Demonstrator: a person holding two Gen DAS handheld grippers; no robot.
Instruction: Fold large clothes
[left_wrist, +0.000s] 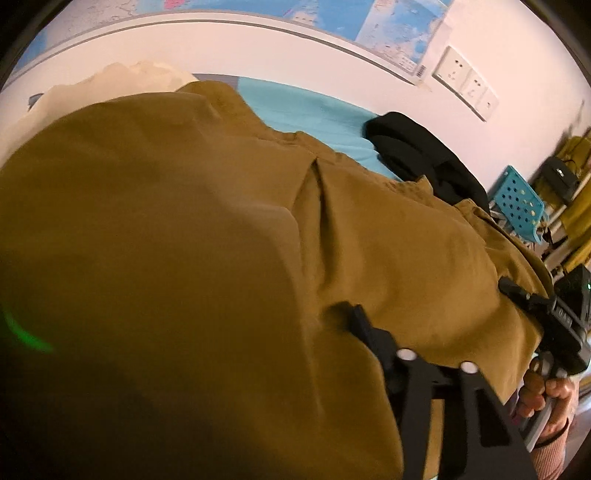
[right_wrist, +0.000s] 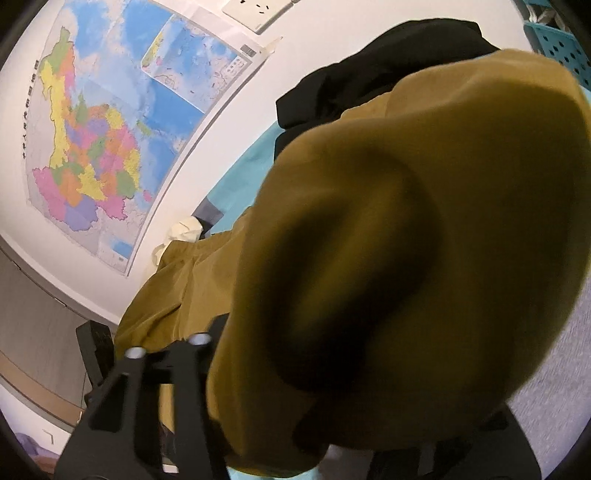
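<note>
Apparently mid-fold: the mustard garment (left_wrist: 221, 229) is lifted over the turquoise bed (left_wrist: 310, 110).
It drapes across both cameras, hiding the left gripper (left_wrist: 373, 332) and right gripper (right_wrist: 207, 332), so whether either's jaws are clenched on cloth cannot be told. A black garment (left_wrist: 417, 155) lies just beyond; the next move probably calls for carrying the raised edge across and laying it flat.

Mustard-brown garment (left_wrist: 184, 221), turquoise sheet (left_wrist: 306, 110), black clothing (left_wrist: 413, 147), multicoloured map (right_wrist: 92, 147)
</note>
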